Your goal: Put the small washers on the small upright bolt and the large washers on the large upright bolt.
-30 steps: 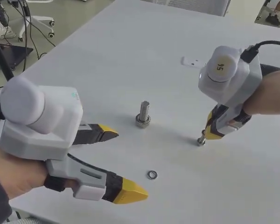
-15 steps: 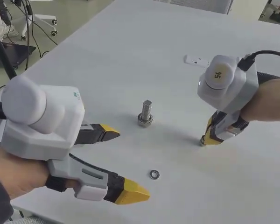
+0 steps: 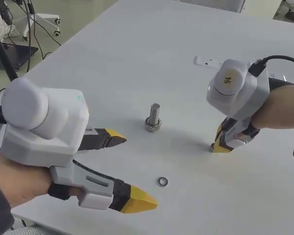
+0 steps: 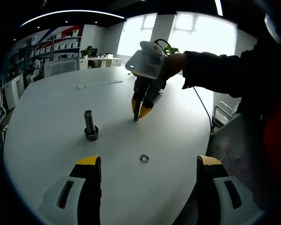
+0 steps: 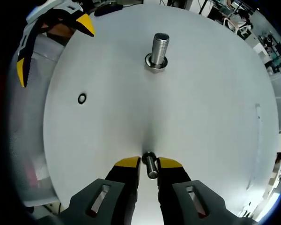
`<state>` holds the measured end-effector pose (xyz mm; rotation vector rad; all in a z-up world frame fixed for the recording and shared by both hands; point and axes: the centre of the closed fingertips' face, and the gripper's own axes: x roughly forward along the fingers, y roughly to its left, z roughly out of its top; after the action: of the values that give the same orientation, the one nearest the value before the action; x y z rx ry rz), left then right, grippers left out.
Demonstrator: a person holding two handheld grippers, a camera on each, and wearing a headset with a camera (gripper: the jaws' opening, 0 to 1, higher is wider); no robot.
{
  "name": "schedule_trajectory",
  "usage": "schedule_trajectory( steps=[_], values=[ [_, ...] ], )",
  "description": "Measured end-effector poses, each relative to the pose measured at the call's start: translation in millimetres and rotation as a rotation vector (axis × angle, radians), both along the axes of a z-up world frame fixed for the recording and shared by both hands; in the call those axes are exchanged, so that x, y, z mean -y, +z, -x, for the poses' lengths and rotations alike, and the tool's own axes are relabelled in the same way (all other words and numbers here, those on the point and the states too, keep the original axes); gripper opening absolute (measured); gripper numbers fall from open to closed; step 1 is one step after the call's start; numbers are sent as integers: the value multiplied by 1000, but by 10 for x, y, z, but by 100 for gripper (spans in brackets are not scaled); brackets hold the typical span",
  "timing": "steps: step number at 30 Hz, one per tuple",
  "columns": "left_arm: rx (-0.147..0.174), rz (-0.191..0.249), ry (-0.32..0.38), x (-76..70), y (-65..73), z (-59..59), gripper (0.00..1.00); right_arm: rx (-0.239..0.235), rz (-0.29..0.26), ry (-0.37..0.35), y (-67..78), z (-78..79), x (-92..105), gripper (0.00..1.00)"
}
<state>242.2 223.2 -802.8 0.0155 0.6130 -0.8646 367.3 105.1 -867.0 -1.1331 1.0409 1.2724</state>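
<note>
1. At the right of the white table (image 3: 137,49), the right gripper (image 3: 220,145) is clamped on the small bolt (image 5: 150,168), which stands on the tabletop between its yellow jaws. A twist or lift of that hand could tip the bolt and leave no upright post.
2. At the near left, the left gripper (image 3: 135,170) hangs wide open and holds nothing. One loose washer (image 3: 162,182) lies flat just right of its near jaw. It is thin and flat, so an off-centre pinch could make it skid away or flick out.
3. The large bolt (image 3: 154,116) stands upright mid-table, apart from both grippers. The washer looks small; threading it onto this nearer bolt would be the wrong sort.
4. The jaws crowd the small bolt, so the two grippers could collide during delivery.
</note>
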Motion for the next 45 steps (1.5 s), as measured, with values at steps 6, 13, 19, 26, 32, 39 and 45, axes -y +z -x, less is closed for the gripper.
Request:
schedule_trajectory(
  steps=[6, 13, 19, 26, 32, 39, 45],
  values=[
    [0, -1, -1, 3, 1, -1, 84, 3, -6, -2, 20, -13, 0, 17],
    [-1, 0, -1, 4, 4, 0, 84, 10, -11, -8, 57, -24, 25, 18],
    [1, -1, -3, 7, 5, 0, 84, 21, -19, -25, 112, -30, 80, 19],
    [2, -2, -6, 12, 7, 8, 84, 23, -27, -51, 138, -23, 153, 20],
    [3, -2, -7, 12, 7, 9, 84, 27, -32, -66, 165, 8, 233, 20],
    [3, -3, -8, 16, 5, 17, 84, 24, -36, -82, 161, 94, 302, 20],
    [5, -3, -11, 22, 6, 22, 84, 18, -48, -92, 182, 206, 328, 20]
  ],
)
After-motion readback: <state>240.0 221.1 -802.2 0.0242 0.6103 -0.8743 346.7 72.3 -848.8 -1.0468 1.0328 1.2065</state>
